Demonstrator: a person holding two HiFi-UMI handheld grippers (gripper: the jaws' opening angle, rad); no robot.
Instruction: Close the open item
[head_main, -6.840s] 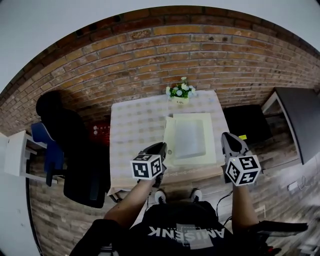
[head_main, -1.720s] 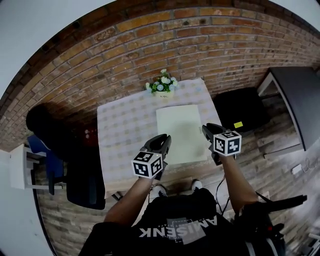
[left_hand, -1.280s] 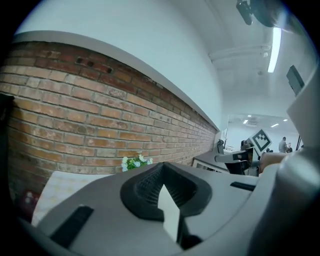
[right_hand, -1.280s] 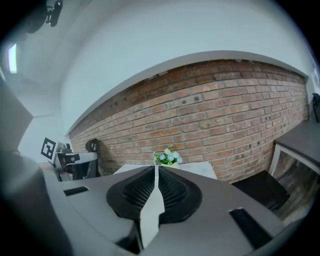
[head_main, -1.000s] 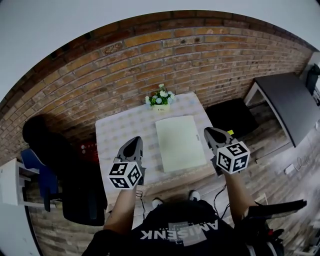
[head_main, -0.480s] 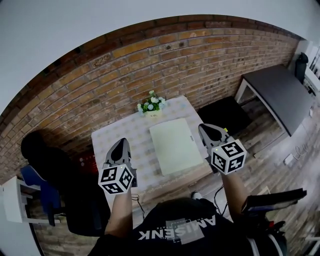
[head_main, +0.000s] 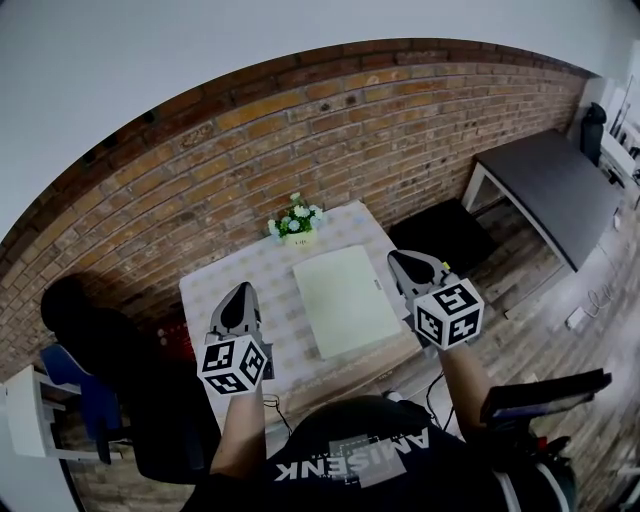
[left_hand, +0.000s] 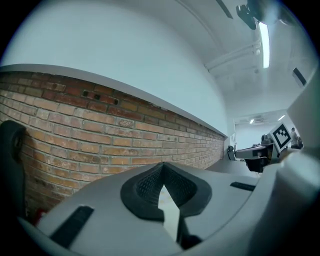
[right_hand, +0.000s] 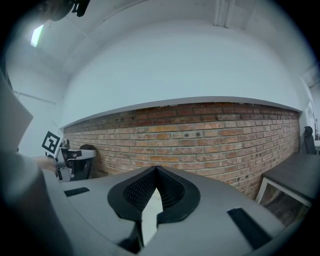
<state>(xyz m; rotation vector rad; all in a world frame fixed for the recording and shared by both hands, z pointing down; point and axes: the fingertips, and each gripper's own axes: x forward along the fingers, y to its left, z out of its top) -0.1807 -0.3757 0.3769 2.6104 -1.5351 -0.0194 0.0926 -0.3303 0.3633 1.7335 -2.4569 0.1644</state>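
Observation:
A pale flat box (head_main: 345, 300) lies with its lid down on the small checked table (head_main: 215, 290). My left gripper (head_main: 238, 293) hangs above the table's left part, clear of the box, its jaws shut on nothing. To the right of the box my right gripper (head_main: 402, 259) is raised, also shut and empty. The left gripper view shows the closed tips (left_hand: 162, 165) pointing at the brick wall. In the right gripper view the closed tips (right_hand: 156, 169) face the same wall.
A pot of white flowers (head_main: 293, 222) stands at the table's far edge. A black chair (head_main: 90, 330) is to the left, a dark grey table (head_main: 545, 185) to the right, with a black box (head_main: 440, 228) on the floor between. The brick wall (head_main: 300, 130) runs behind.
The lid that stood open several seconds ago is down. Over the last second both grippers drew back and up from the box, the left one moving out to the left.

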